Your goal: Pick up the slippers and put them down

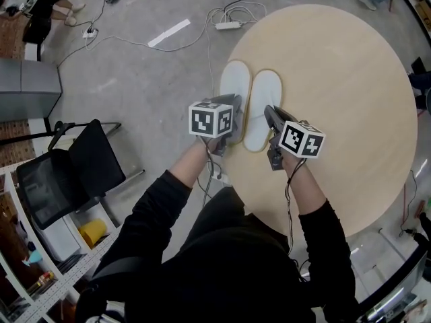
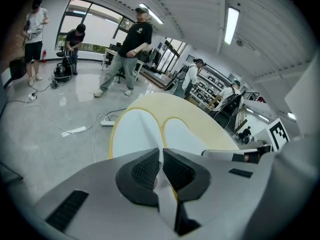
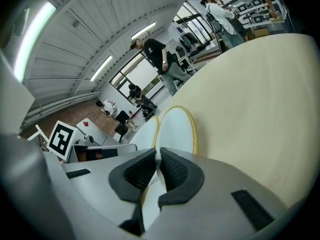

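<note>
L gripper (image 1: 232, 108) is pinching the heel end of the left slipper (image 1: 236, 79). In the left gripper view the pads (image 2: 145, 170) press a thin white edge, w/ the rest of the slipper stretching straight ahead of the gripper. R gripper (image 1: 270, 114) is clamped the same way on the heel end of the right slipper (image 1: 264, 93), toe pointing away ahead of it. The two slippers lie side by side, touching or nearly so, white w/ yellow rims, over the round beige counter (image 1: 350, 79). Can't tell if the soles touch it. Each gripper's cube (image 1: 211, 118) carries black-and-white square markers, no letters legible.
</note>
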Demonstrator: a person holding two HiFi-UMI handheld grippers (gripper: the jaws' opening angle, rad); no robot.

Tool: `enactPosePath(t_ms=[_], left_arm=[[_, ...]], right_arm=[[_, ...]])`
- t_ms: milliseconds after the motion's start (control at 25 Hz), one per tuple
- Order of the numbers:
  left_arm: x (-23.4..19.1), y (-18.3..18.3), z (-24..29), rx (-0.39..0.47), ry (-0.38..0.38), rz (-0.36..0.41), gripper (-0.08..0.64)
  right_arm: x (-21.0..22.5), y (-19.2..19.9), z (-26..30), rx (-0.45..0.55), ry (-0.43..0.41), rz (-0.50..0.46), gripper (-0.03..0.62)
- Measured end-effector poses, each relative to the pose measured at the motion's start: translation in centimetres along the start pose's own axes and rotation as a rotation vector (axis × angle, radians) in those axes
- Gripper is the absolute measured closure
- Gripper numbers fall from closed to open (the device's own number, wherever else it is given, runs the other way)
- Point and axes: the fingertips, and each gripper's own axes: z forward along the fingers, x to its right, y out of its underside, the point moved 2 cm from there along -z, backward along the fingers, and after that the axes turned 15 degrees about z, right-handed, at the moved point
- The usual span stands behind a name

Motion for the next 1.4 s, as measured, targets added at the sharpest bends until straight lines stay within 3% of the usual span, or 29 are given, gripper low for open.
enactPosePath(t_ms=[680,960,1040,1120,1240,1400], left_arm=[[-1.6,0.8,1.0,-0.025,-0.002,-0.012,0.523],[-1.4,1.1,1.4,-0.013,-0.014,-0.003,0.522],[-1.4,1.2,1.3,-0.012,-0.025,-0.002,0.517],[-1.2,1.4,1.3,-0.014,-0.029,-0.006,0.448],[-1.1,1.9,1.1,-0.019,-0.042,-0.014,0.380],[-0.9,2.3,0.1,0.000,-0.065,-0.048,0.374]], right_arm=[[1.2,-0.2,2.1,-0.019,0.052,-0.001,0.558],[0.9,0.0,2.3,-0.018,0.057,-0.072,0.554],[0.9,-0.1,2.3,-0.012,0.065,-0.089,0.473],[0.8,0.0,2.1,-0.006,0.072,-0.096,0.403],[0.7,0.1,1.7,-0.004,0.072,-0.096,0.394],[0.8,0.2,0.5,0.008,0.072,-0.084,0.394]])
